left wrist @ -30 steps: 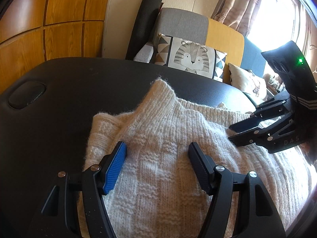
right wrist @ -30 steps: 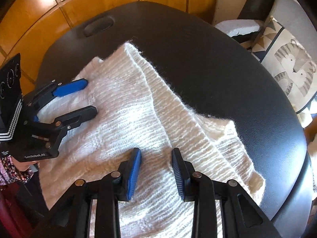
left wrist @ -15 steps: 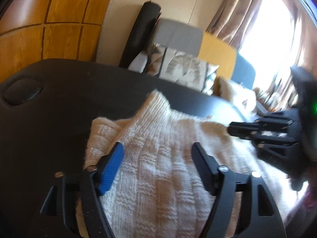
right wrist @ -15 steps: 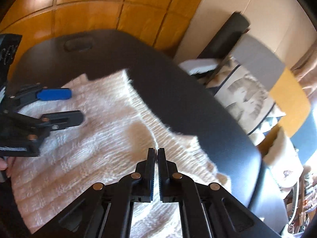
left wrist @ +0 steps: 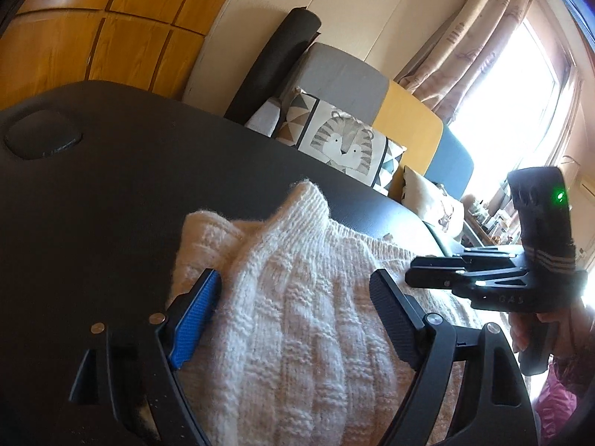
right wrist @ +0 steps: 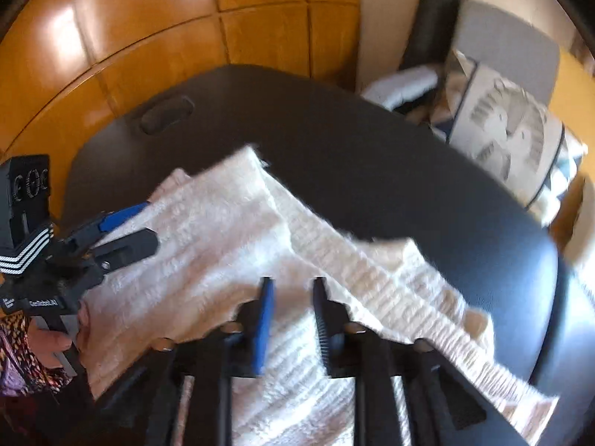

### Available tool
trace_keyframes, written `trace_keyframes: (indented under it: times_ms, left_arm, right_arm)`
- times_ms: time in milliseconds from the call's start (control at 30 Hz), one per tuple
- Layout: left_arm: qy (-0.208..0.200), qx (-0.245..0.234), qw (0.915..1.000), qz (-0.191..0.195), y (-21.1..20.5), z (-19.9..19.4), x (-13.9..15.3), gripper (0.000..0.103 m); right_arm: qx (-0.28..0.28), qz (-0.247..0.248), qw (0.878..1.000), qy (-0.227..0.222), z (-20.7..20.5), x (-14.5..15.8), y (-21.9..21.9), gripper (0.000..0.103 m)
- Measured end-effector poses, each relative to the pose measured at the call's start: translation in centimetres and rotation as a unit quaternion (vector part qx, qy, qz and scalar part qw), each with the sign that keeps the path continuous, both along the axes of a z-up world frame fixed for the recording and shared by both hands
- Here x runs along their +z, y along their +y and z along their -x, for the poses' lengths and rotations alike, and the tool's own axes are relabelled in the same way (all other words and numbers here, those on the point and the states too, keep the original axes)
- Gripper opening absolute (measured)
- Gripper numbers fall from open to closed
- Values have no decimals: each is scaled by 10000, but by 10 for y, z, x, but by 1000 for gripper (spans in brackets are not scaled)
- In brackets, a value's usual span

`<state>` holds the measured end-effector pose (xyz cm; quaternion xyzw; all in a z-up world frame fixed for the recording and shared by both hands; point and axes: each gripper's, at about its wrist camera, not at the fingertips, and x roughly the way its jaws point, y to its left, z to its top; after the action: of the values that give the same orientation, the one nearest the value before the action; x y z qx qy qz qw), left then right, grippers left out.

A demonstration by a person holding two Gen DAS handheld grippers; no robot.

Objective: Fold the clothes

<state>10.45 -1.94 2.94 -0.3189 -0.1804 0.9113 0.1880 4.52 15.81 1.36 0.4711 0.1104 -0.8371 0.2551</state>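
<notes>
A cream knitted sweater (left wrist: 297, 334) lies partly folded on the black padded table (left wrist: 111, 193). My left gripper (left wrist: 297, 297) hangs low over its near part, open wide, with the knit below its jaws and not pinched. In the right wrist view the sweater (right wrist: 208, 245) spreads from centre to lower right. My right gripper (right wrist: 293, 297) hovers above it; its jaws are opening, a narrow gap between the pads and no fabric caught. Each gripper shows in the other's view: the right gripper (left wrist: 412, 275) at the right edge, the left gripper (right wrist: 147, 225) at the left.
Behind the table (right wrist: 372, 156) stands a sofa with a tiger cushion (left wrist: 342, 145) and a black rolled mat (left wrist: 275, 63). Wooden wall panels (left wrist: 93, 37) close off the left. A bright window with curtains (left wrist: 465, 44) is at the right. A person's hand (right wrist: 48, 342) holds the left gripper.
The right gripper shut fully with nothing in it, then reopened to a narrow gap while tilting. The left jaws widened a little and rolled slightly. The sweater has stayed put.
</notes>
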Motion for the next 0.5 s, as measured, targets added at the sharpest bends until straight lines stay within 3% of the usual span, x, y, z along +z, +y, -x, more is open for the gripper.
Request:
trace_keyframes:
  times_ms: [233,500]
  left_arm:
    - [-56,31,9999,106,3,1,-1,85]
    - [-105,47,9999,47,1,2,-1,85]
  right_arm:
    - [-954,52,9947,-382,-16,-3,17,30]
    - [-1174,-296,9918,-399,-18,-20,-1,37]
